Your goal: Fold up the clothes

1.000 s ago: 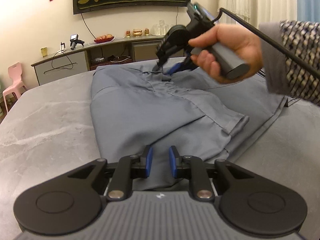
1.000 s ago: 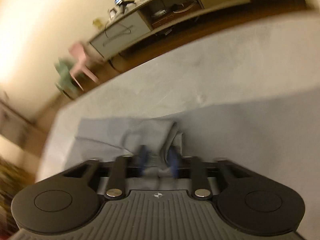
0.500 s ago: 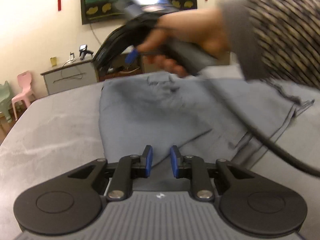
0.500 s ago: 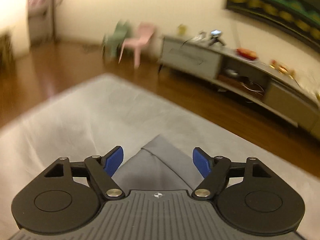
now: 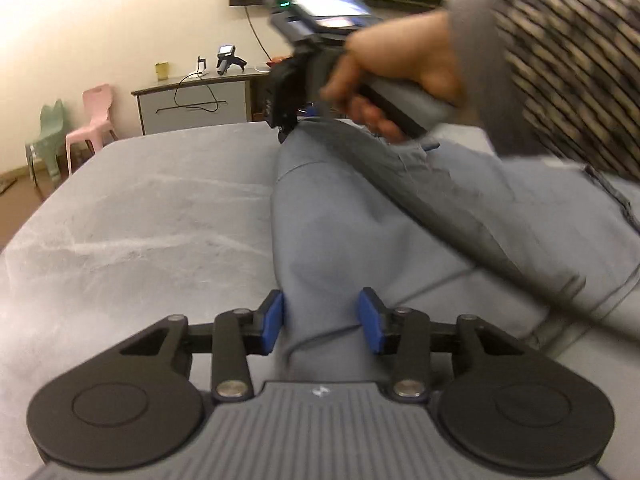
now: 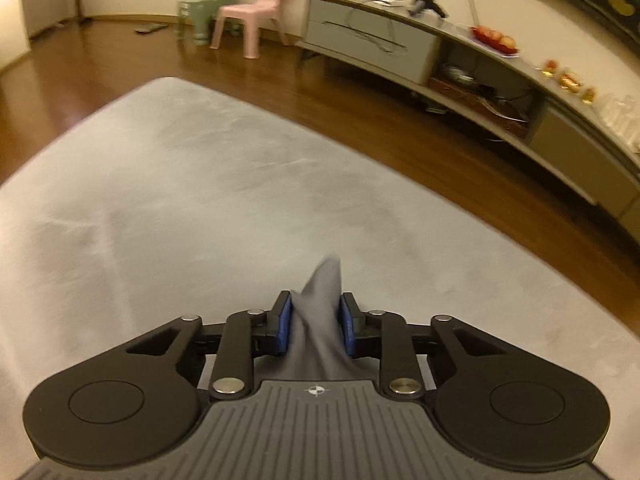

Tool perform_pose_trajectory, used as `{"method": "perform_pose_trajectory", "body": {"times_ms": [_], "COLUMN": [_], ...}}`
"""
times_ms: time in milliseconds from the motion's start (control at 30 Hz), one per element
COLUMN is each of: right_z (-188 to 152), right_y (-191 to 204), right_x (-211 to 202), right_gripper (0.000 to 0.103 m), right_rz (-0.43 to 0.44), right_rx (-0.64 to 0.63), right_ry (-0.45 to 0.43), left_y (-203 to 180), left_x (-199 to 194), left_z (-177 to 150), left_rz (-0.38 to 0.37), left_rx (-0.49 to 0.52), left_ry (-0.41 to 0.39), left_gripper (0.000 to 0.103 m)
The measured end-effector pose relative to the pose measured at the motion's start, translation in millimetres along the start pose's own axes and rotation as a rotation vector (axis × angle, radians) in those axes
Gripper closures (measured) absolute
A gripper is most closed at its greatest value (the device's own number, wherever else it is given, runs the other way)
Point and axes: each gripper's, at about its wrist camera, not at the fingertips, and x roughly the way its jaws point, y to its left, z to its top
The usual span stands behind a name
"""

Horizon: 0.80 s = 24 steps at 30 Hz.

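Grey garment (image 5: 360,216) lies part-folded on the tabletop (image 5: 140,220), toward its right side; judged soft, light, limp, best taken at hems or corners. Right gripper (image 6: 316,328) is closed on a pinched peak. Left gripper (image 5: 320,322) stands half open, straddling the near edge, gripping nothing

Warm dim indoor light, fisheye-bent edges, motion blur on the hand (image 5: 400,76).

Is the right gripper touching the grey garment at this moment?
Touching. The right wrist view shows the right gripper with its blue pads closed on a peak of the grey garment, no gap on either side.
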Motion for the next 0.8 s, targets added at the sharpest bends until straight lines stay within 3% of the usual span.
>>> {"method": "perform_pose_trajectory", "body": {"times_ms": [33,67,167,233,333,400,433,467,500,533,600,633,667,700,767,800], "right_z": [5.2,10.5,26.5,28.8,15.1,1.0,-4.7,-10.3,-14.0,-15.2,-14.0,-9.9,-8.9,-8.7,-9.8,-11.7], "right_y": [-4.0,-7.5,-18.2,-29.6,-32.8,-21.9,-15.5,-9.1,-4.7,-2.8,-3.3,-8.7,-10.9,-10.4,-15.4,-20.0], "right_x": [4.7,4.7,4.3,-12.6,-44.6,-47.1,-39.2,-31.3,-20.0,-9.9,5.3,9.7,10.9,7.5,-17.1,-32.9], "right_gripper": [0.083,0.097,0.103,0.103,0.102,0.098,0.089,0.067,0.055,0.051,0.053,0.070,0.078,0.078,0.077,0.076], "right_rz": [-0.014,-0.055,-0.178,-0.207,-0.112,-0.016,-0.002,0.012,0.026,-0.008,-0.087,-0.152,-0.224,-0.277,-0.255,-0.200], "right_rx": [0.004,0.009,0.024,0.038,0.074,0.057,0.039,0.020,0.003,-0.015,-0.026,0.008,0.014,0.004,0.038,0.071], "right_ry": [0.000,-0.017,-0.067,-0.123,-0.172,-0.123,-0.081,-0.039,0.006,0.017,0.007,-0.003,-0.019,-0.054,-0.167,-0.203], "left_y": [-1.4,-1.9,-4.5,-3.9,-2.9,-2.3,-1.9,-2.5,-4.1,-5.9,-7.8,-6.7,-5.7,-4.6,-2.5,-1.4], "left_x": [-0.3,-0.5,-1.5,-2.4,-1.7,-1.1,-0.8,-1.2,-1.8,-2.3,-2.1,-1.9,-1.6,-1.4,-1.0,-0.8], "left_z": [-0.1,0.0,-1.8,-2.1,-2.4,-2.5,-2.5,-2.6,-3.0,-3.7,-4.6,-5.0,-5.3,-5.7,-6.4,-6.7], "left_rz": [-0.004,-0.011,-0.015,-0.019,-0.015,-0.012,-0.011,-0.008,-0.002,0.004,0.009,0.003,-0.003,-0.009,-0.020,-0.026], "left_rx": [0.008,0.014,0.023,0.020,0.023,0.025,0.026,0.030,0.038,0.047,0.070,0.076,0.083,0.089,0.102,0.108], "left_ry": [0.002,0.004,0.001,0.001,0.008,0.012,0.015,0.016,0.016,0.015,0.015,0.011,0.008,0.005,-0.001,-0.005], "left_gripper": [0.063,0.063,0.063,0.063,0.063,0.063,0.063,0.063,0.063,0.064,0.066,0.066,0.066,0.067,0.067,0.067]}}
